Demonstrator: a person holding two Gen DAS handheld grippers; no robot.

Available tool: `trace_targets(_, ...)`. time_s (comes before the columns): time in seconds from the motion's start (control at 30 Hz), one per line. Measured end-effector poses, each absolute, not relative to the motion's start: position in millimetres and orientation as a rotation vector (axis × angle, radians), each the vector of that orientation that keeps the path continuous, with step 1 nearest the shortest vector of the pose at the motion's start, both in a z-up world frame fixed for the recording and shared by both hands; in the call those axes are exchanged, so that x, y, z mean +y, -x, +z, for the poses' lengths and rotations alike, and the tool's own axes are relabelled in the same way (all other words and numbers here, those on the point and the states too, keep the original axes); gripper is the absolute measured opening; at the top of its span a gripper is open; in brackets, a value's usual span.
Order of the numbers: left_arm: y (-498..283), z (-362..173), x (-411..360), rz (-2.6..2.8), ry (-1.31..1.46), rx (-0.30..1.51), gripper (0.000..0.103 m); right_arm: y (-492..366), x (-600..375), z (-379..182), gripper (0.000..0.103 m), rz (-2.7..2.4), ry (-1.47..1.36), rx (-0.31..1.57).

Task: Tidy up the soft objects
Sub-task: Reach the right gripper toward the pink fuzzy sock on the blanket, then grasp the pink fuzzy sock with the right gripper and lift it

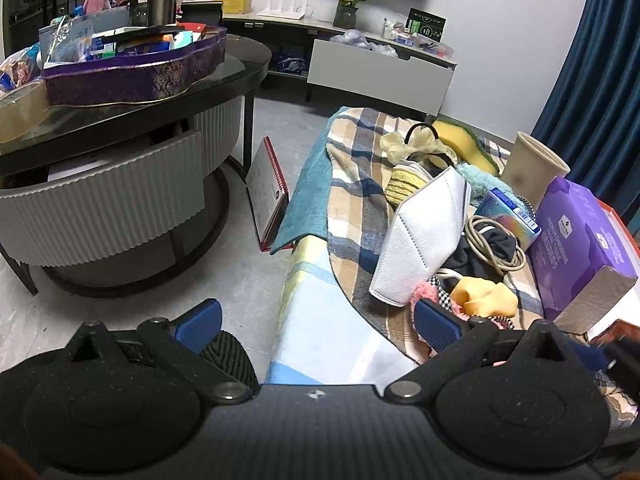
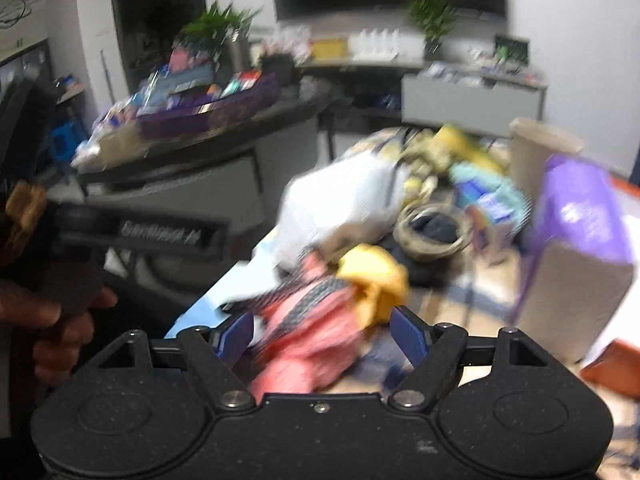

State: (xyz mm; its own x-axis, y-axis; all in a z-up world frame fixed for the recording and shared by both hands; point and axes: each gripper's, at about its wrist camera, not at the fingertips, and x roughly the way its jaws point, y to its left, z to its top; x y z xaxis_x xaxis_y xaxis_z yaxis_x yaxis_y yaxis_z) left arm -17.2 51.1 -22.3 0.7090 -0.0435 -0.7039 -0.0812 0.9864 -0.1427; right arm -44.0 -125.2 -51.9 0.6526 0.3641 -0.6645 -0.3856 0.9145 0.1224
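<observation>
In the left wrist view the left gripper [image 1: 318, 322] hangs wide open and empty over the cloth's [image 1: 352, 208] edge, the white mask [image 1: 422, 236] leaning long-axis up-right on the pile, while the blurred right view shows the right gripper [image 2: 322, 338] spread around a pink scrunchie [image 2: 312, 328] beside a yellow sponge [image 2: 374, 276]

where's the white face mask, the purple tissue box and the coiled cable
white face mask [image 1: 424, 236], left wrist view, middle of its front panel
purple tissue box [image 1: 576, 240], left wrist view, top face
coiled cable [image 1: 478, 240], left wrist view, left loop
</observation>
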Motion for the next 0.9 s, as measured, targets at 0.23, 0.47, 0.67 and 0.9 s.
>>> trace_targets(0.23, 18, -25, 50, -0.004, 0.168, 0.781, 0.103, 41, -111, -70, 0.06, 0.4, 0.068, 0.805)
trace_targets(0.47, 17, -22, 41, -0.051, 0.157, 0.763, 0.103, 49, -143, -48, 0.052, 0.379, 0.025, 0.753)
trace_targets(0.67, 9, -19, 33, -0.069, 0.141, 0.752, 0.103, 58, -172, -26, 0.052, 0.297, 0.01, 0.669)
trace_targets(0.9, -30, -19, 21, -0.101, 0.037, 0.733, 0.103, 61, -190, -19, 0.052, 0.271, -0.026, 0.631)
